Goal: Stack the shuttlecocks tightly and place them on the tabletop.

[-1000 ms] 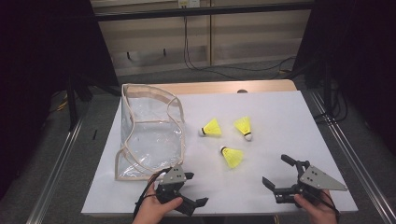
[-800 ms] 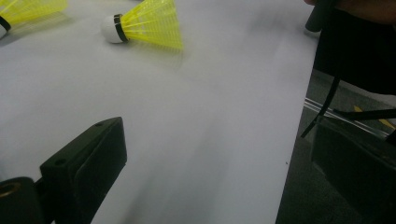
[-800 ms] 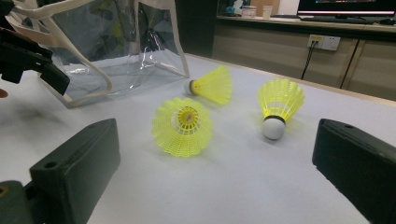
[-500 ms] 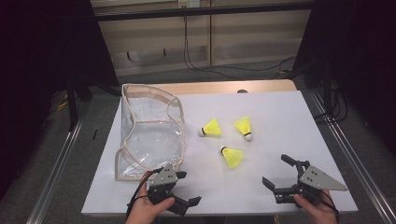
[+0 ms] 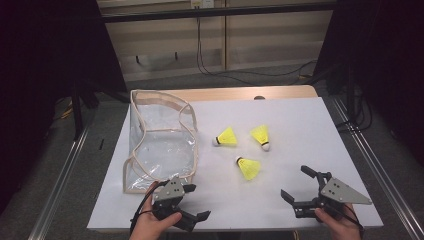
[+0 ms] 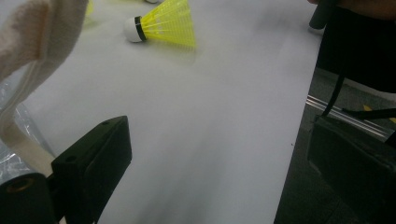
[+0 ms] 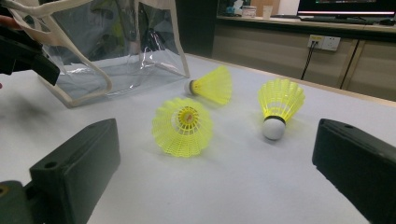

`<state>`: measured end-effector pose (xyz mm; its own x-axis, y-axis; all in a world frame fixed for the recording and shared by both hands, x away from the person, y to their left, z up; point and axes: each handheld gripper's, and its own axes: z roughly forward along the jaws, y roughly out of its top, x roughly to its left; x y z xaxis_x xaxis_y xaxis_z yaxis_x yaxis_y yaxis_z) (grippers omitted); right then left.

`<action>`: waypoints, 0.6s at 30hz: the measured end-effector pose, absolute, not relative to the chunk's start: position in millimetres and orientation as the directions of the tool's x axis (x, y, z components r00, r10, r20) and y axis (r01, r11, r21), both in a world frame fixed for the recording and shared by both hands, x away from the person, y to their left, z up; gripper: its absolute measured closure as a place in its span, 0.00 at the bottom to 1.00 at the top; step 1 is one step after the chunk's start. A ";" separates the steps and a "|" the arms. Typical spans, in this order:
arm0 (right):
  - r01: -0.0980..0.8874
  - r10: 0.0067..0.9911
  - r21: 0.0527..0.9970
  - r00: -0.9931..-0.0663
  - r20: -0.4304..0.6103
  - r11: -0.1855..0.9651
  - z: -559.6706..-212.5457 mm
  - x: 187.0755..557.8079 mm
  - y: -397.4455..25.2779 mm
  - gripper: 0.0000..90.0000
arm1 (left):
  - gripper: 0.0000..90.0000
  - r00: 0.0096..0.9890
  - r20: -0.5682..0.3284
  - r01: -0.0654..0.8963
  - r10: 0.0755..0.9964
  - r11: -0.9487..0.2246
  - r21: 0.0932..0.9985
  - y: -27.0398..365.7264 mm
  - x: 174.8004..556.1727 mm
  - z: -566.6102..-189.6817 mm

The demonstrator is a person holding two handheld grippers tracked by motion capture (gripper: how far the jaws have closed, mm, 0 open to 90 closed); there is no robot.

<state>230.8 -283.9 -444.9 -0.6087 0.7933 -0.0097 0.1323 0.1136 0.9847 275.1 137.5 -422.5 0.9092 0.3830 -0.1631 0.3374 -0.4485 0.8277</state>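
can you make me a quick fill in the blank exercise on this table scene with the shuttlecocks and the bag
1. The number of yellow feathered shuttlecocks lying on the white table is ____.
2. The clear plastic bag with beige trim holds ____ shuttlecocks.
3. The jaws of the right gripper stand ____.
4. The gripper nearest the bag is the ____ gripper.

Missing words: three; no; open; left
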 end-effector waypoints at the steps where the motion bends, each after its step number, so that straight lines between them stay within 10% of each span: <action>1: 0.134 0.794 0.984 -0.607 -0.009 0.114 -444.9 230.7 -283.9 0.01 | 0.08 0.906 -0.166 0.344 0.389 -0.452 0.823 138.6 274.4 -422.1; 18: 0.129 0.794 0.985 -0.608 -0.015 0.118 -444.7 230.9 -284.0 0.01 | 0.05 0.887 -0.144 0.347 0.438 -0.428 0.835 161.0 273.1 -419.6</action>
<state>230.9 -284.0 -444.7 -0.6076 0.7941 -0.0153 0.1289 0.1176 0.9847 273.1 161.0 -419.6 0.8875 0.4377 -0.1443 0.3466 -0.4277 0.8348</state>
